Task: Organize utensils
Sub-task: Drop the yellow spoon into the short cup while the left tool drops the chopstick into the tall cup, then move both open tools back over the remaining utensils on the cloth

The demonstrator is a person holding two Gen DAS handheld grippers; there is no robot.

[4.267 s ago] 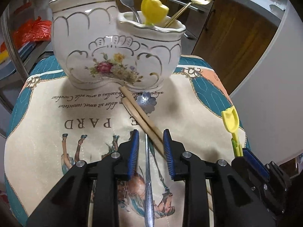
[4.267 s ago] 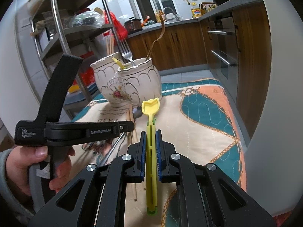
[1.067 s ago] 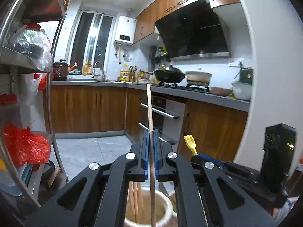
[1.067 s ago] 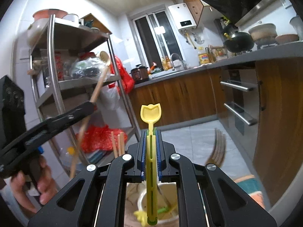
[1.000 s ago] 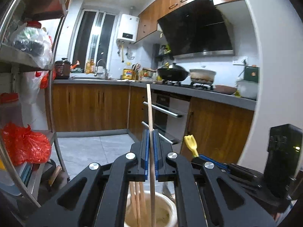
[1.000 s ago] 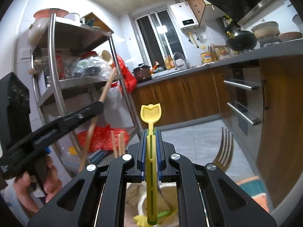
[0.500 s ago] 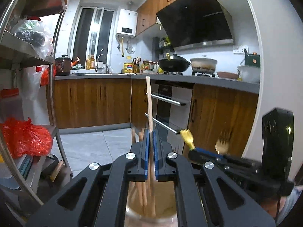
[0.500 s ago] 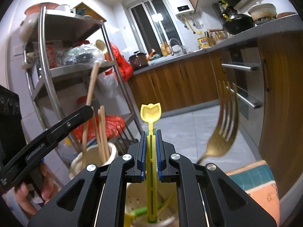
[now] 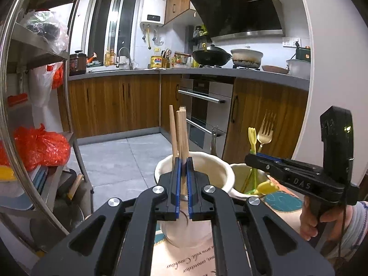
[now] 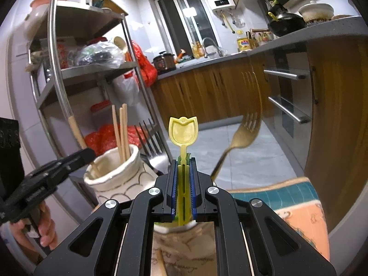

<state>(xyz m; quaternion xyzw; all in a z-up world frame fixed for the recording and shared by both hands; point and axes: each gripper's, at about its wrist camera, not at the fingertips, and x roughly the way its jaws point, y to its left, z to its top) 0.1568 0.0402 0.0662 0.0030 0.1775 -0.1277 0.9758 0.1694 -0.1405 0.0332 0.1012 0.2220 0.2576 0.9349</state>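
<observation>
Both hands have sunk: left gripper (image 9: 181,184) clamps an upright chopstick (image 9: 182,138) entering the pot (image 9: 220,172) at six o'clock, right gripper (image 10: 183,191) pinches the yellow pick (image 10: 183,135).

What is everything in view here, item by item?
ceramic holder: one, cream, two compartments, on the cloth
loose chopsticks: three, wooden, upright in the larger compartment
held chopstick: wooden, lower end in the larger compartment
yellow tulip utensil: one, above the smaller compartment
second tulip utensil: one, yellow, in the smaller compartment
gold fork: one, leaning in the smaller compartment
dark fork: one, tines up, between the compartments
tablecloth: one, teal and peach
shelf rack: one, steel, on the left
left gripper: jaws shut on the held chopstick
right gripper: jaws shut on the yellow tulip utensil
</observation>
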